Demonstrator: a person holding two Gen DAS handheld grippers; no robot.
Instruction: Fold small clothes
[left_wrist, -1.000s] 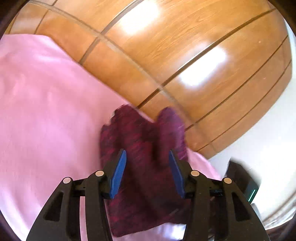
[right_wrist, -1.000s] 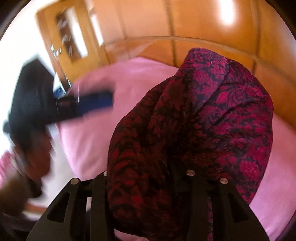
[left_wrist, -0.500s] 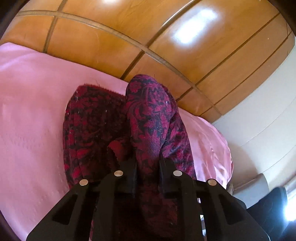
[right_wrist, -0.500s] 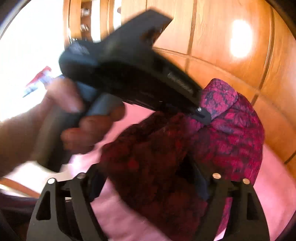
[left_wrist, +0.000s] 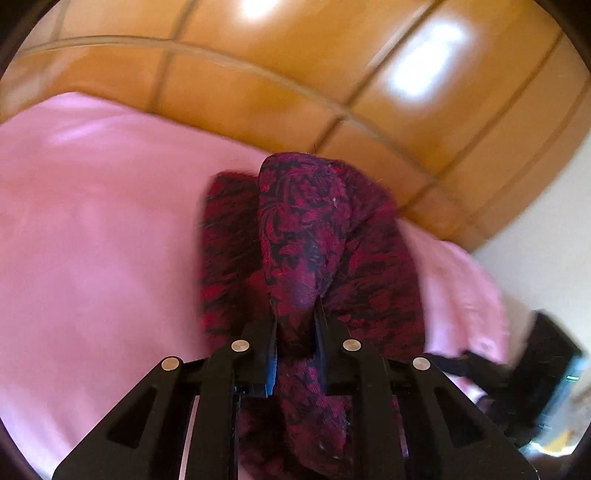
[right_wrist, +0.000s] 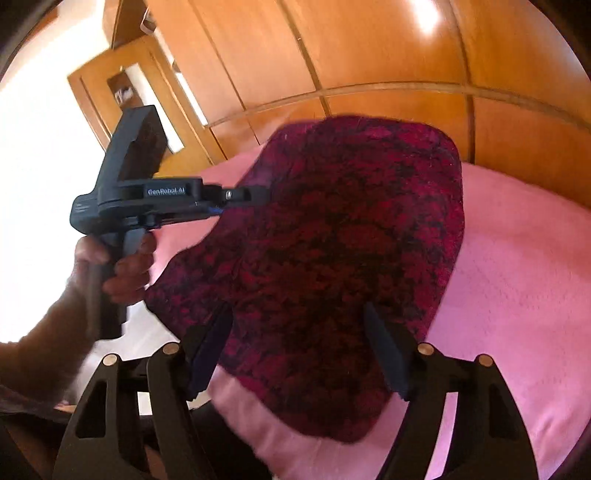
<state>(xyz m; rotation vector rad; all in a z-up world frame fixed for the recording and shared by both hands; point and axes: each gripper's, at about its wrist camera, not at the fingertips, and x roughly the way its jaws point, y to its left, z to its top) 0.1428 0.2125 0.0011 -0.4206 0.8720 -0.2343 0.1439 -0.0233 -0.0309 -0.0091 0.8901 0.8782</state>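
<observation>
A dark red garment with a black flower pattern (left_wrist: 303, 221) lies on a pink blanket (left_wrist: 92, 240). My left gripper (left_wrist: 295, 325) is shut on a raised fold of it, and the cloth bunches between the blue pads. In the right wrist view the same gripper (right_wrist: 264, 195) bites the left edge of the garment (right_wrist: 351, 221), with a person's hand (right_wrist: 125, 266) on its handle. My right gripper (right_wrist: 297, 314) hovers over the near end of the garment. Its jaws are wide and closing, with cloth lying below and between them, and the pads do not touch it.
The pink blanket (right_wrist: 517, 277) covers a bed that runs up to glossy wooden panels (right_wrist: 369, 55) behind. A wooden door or cabinet (right_wrist: 122, 92) stands at the far left beside a bright window. The bed's right edge meets a pale wall (left_wrist: 535, 240).
My left gripper has shut on a fold of the garment. My right gripper has let go of the cloth, opened and drawn back, and the garment now lies flatter on the blanket.
</observation>
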